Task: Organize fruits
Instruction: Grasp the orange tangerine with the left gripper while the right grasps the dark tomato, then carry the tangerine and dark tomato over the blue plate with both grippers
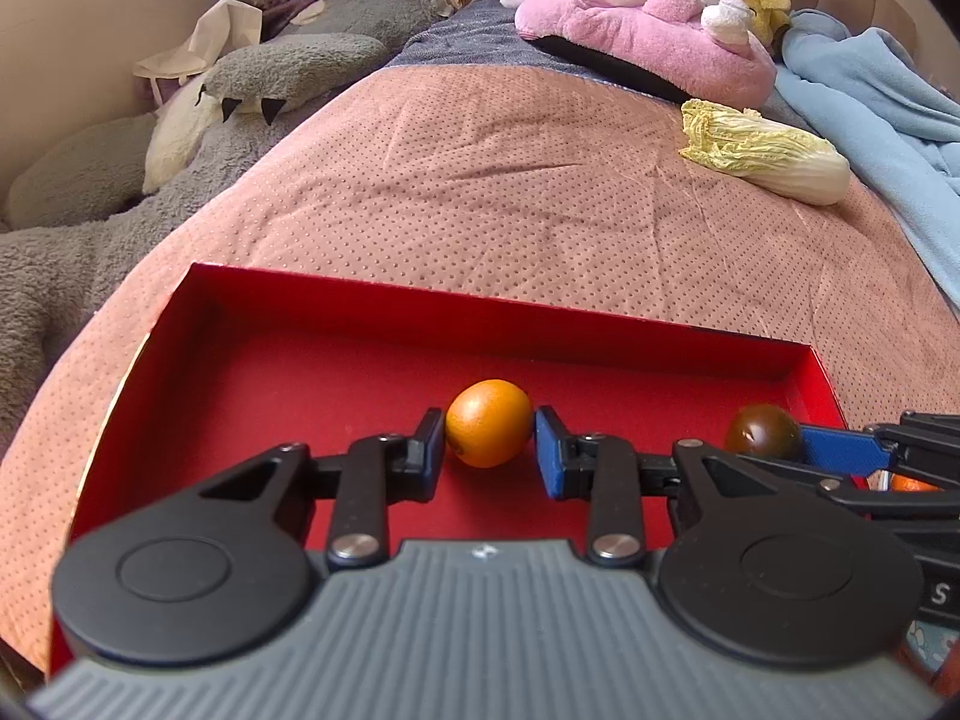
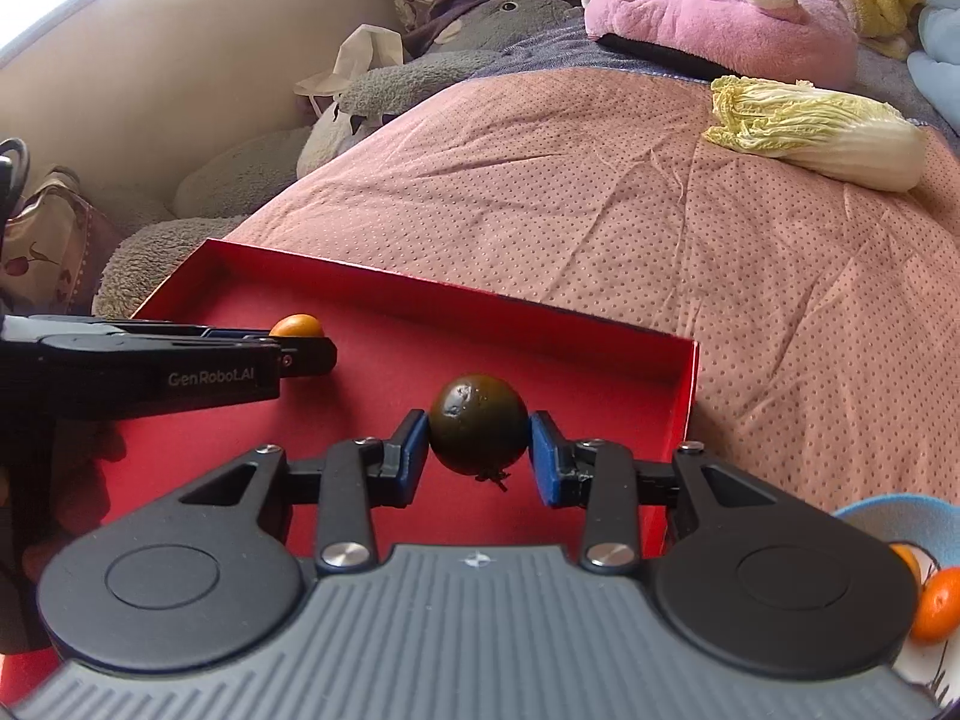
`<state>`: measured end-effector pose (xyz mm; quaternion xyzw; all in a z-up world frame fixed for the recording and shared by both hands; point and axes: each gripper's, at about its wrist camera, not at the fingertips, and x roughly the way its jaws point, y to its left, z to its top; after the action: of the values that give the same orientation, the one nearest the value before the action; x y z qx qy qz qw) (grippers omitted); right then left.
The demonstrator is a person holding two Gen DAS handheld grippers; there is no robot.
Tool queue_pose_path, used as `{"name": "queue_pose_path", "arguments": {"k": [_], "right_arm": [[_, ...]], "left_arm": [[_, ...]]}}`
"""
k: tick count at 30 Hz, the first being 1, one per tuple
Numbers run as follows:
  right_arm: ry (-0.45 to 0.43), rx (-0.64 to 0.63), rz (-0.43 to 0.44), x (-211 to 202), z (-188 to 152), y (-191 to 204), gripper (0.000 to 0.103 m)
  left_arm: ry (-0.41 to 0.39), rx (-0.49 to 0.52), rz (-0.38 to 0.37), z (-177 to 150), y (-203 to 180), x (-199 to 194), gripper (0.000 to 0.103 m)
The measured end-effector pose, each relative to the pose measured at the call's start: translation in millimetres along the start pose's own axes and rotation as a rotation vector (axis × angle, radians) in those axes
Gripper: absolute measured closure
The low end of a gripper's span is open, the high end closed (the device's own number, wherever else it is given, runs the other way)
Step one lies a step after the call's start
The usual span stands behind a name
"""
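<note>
A red tray (image 1: 372, 306) lies on the pink bed cover; it also shows in the right wrist view (image 2: 540, 324). My left gripper (image 1: 489, 435) is shut on a small orange fruit (image 1: 489, 431) just above the tray floor; its top shows in the right wrist view (image 2: 296, 324). My right gripper (image 2: 479, 441) is shut on a dark green-brown tomato (image 2: 479, 432), held over the tray's right part; the tomato shows in the left wrist view (image 1: 762, 431).
A napa cabbage (image 2: 822, 132) lies on the cover at the far right. Pink plush (image 2: 720, 12) and grey plush (image 1: 120, 192) toys lie beyond and to the left. A blue-rimmed bowl (image 2: 882, 513) with orange fruits (image 2: 936, 606) sits at the near right.
</note>
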<state>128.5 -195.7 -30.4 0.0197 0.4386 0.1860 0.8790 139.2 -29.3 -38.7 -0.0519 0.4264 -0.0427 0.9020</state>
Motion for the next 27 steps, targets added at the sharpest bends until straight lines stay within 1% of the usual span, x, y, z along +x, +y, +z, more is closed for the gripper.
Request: {"name": "queue_pose_path", "arguments": {"k": [8, 12, 18, 27], "right_arm": [[-0.045, 0.020, 0.046, -58.7, -34.6, 14.5, 0.061], [-0.068, 0.014, 0.051, -82.1, -46.4, 21.9, 0.061], [-0.093, 0.011, 0.051, -108.3, -59.0, 25.7, 0.061], [-0.139, 0.014, 0.060, -134.4, -66.4, 25.5, 0.061]], "left_arm": [[-0.028, -0.002, 0.006, -17.5, -7.1, -36.5, 0.068], [-0.041, 0.000, 0.009, -26.8, -11.6, -52.7, 0.068], [-0.057, -0.003, 0.014, -37.9, -15.5, -72.7, 0.068], [-0.079, 0.007, 0.031, -45.4, -21.8, -91.5, 0.068]]}}
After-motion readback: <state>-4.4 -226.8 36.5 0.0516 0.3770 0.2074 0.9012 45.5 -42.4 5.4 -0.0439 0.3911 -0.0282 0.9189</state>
